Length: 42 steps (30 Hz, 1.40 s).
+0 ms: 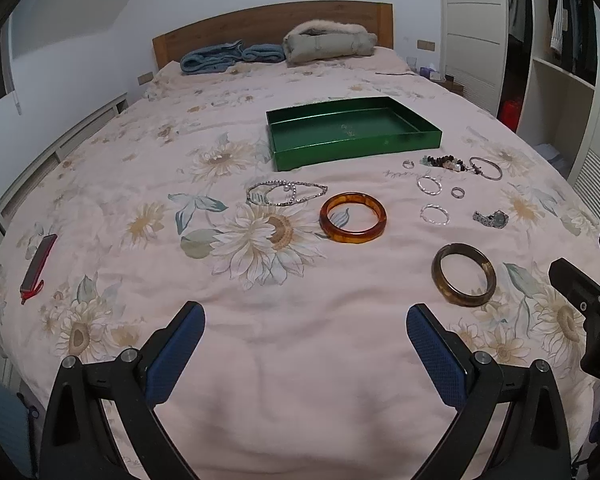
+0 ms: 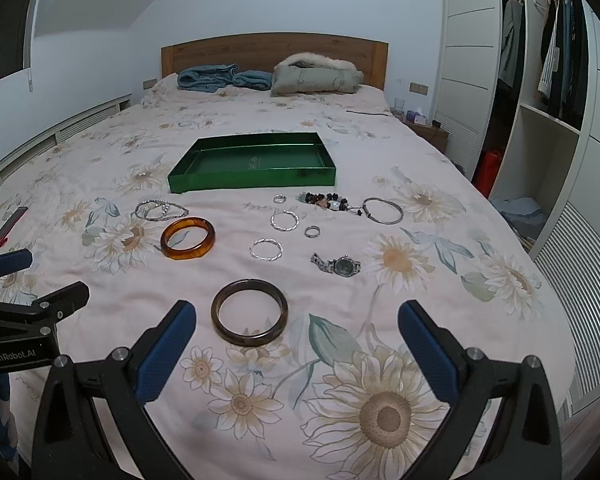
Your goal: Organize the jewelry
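Observation:
An empty green tray point(image 1: 356, 150) point(image 2: 252, 182) lies on the bed. In front of it lie an amber bangle point(image 1: 353, 218) point(image 2: 187, 237), a dark brown bangle point(image 1: 464, 274) point(image 2: 249, 312), a bead necklace point(image 1: 286, 193) point(image 2: 161, 210), thin silver bracelets point(image 1: 435, 214) point(image 2: 265, 249), small rings point(image 2: 312, 231), a beaded bracelet point(image 2: 327, 201) and a watch point(image 1: 492, 219) point(image 2: 337, 265). My left gripper point(image 1: 306, 330) is open and empty, near the bed's front. My right gripper point(image 2: 296, 326) is open and empty, just short of the dark bangle.
The bed has a pink floral cover point(image 1: 260, 380). A red and grey case point(image 1: 38, 268) lies at the left edge. Folded blue cloth point(image 2: 214, 76) and a fur-trimmed coat point(image 2: 316, 74) lie by the headboard. An open wardrobe point(image 2: 548, 80) stands on the right.

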### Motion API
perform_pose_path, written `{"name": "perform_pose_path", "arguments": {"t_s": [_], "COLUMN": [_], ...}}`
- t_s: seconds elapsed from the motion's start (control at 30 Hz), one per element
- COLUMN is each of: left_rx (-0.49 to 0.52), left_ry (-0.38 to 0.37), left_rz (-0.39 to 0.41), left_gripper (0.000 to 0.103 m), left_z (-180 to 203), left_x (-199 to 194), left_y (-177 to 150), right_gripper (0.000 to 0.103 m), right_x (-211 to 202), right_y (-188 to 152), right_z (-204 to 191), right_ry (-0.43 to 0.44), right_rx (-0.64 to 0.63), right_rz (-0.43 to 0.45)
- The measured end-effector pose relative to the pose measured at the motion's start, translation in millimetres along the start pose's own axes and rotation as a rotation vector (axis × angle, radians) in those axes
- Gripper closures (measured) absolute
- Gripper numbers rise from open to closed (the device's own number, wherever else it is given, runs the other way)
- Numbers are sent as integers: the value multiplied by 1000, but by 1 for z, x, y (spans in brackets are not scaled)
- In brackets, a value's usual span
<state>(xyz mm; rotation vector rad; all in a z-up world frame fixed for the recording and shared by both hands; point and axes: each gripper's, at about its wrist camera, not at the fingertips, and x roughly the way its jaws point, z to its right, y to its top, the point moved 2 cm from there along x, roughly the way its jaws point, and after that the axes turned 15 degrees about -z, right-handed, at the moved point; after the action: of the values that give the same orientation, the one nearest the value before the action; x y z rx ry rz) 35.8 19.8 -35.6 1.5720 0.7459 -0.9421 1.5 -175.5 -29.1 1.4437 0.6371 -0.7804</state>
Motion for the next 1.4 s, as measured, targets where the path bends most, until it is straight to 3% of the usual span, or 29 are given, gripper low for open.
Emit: {"name": "perform_pose_path", "arguments": {"t_s": [0.8, 1.4], "left_rx": [-9, 26], "left_ry": [31, 60], "left_rz": [-3, -17], "left_gripper": [3, 3], "left_z": [-12, 12], "left_x": [12, 18], "left_y": [-2, 7], "right_gripper": [1, 1], "right_x": [10, 27], "right_y": [0, 3], "right_z": [-17, -3], "right_ry": [-1, 17], "right_rx": [-65, -57], "right_rz": [-30, -50]}}
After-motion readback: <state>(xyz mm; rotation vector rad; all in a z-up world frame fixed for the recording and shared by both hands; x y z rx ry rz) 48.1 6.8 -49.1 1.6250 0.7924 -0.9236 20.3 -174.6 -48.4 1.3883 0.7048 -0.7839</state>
